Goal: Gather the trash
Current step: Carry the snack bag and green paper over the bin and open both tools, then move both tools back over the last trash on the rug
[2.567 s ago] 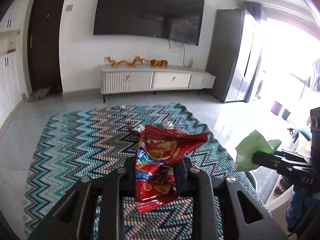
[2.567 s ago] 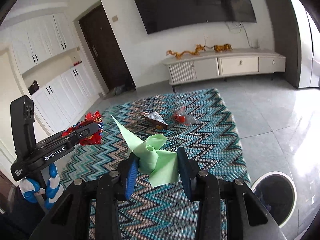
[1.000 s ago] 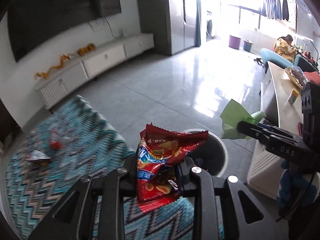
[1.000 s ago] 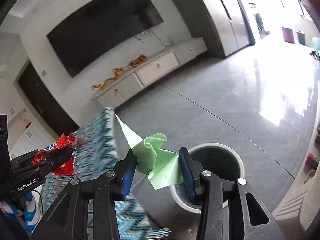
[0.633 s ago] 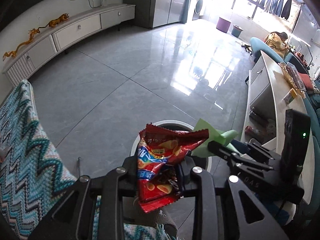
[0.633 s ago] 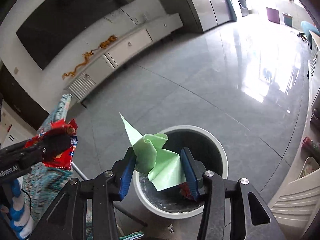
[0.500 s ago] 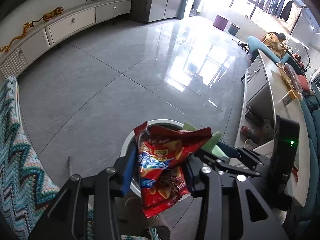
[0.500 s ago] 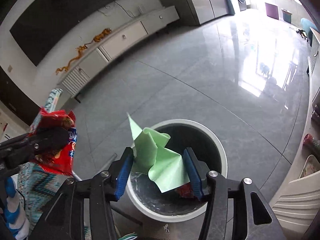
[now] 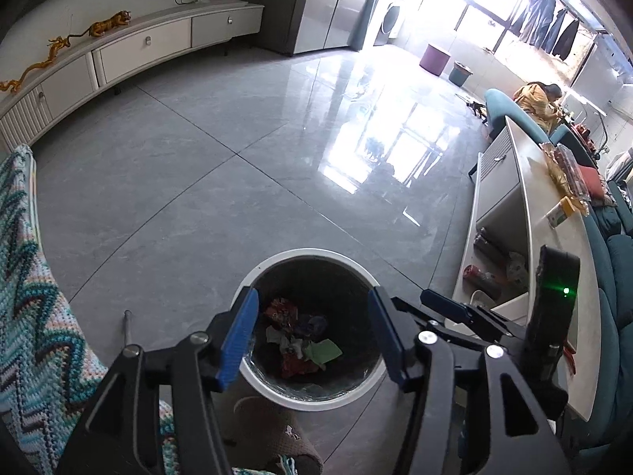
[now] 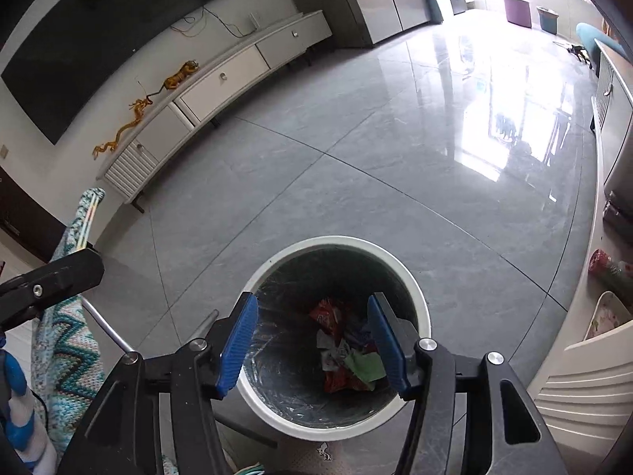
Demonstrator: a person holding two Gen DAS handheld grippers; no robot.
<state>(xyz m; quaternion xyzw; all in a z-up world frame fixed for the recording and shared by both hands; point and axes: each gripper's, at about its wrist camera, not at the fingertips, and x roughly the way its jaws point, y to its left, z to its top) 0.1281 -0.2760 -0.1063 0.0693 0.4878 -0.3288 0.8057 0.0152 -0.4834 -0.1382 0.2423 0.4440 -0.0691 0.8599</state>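
Left wrist alone shows right gripper point(image 9: 435, 304) beside the bin point(image 9: 312, 255)

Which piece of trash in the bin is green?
The crumpled green paper lying in the trash bin, beside the red snack wrappers; the rest is red, white or dark.

A glossy grey tiled floor point(image 9: 205, 182) reflected bright daylight from tall windows point(image 9: 494, 19). A long white TV cabinet point(image 10: 221, 79) stood against the white wall beneath a dark screen point(image 10: 99, 27). A zigzag-patterned teal rug point(image 9: 35, 316) lay at left.
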